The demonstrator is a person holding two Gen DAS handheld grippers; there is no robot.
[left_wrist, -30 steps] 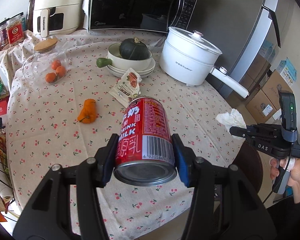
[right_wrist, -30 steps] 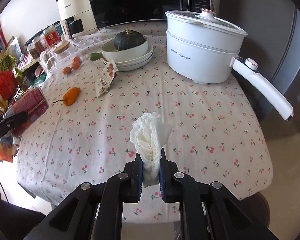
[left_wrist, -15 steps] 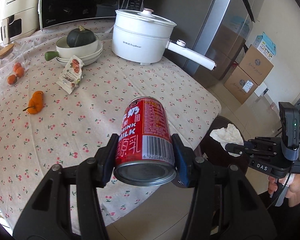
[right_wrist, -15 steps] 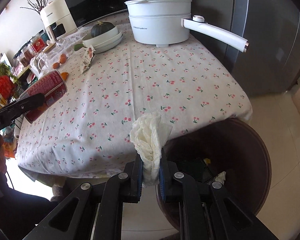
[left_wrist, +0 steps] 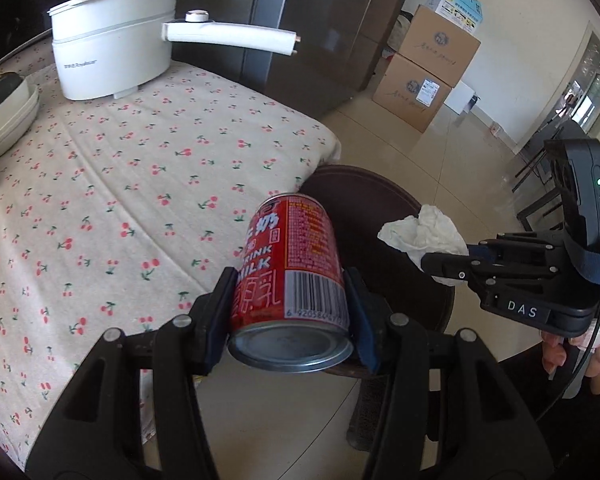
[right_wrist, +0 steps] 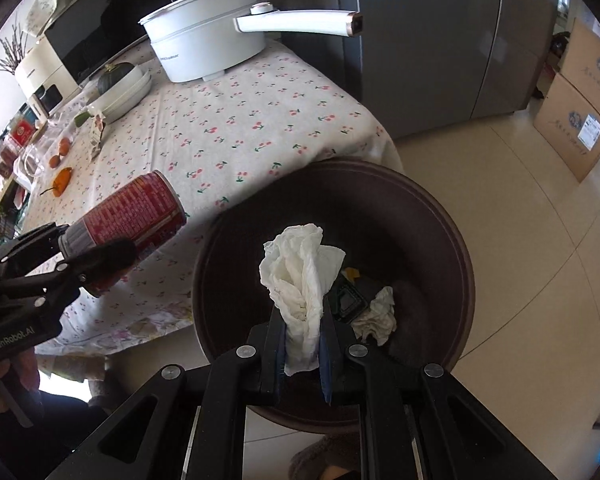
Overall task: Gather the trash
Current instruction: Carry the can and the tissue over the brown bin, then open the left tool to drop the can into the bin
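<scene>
Right gripper [right_wrist: 302, 354] clamps crumpled tissue [right_wrist: 300, 276] directly above dark round bin [right_wrist: 456, 240], likely ready for drop. Left gripper [left_wrist: 290, 316] squeezes red milk can [left_wrist: 290, 256] by sides, at tabletop [left_wrist: 120, 168] edge, beside bin. Bin already holds paper scraps. Further: cherry-print cloth, white pot [left_wrist: 112, 52], grey fridge [left_wrist: 320, 32], cardboard boxes [left_wrist: 428, 76] on tiled floor.

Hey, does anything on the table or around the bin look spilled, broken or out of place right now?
Nothing looks spilled or broken. One oddity: a snack wrapper lies loose on the tablecloth near the stacked bowls, away from the bin.
</scene>
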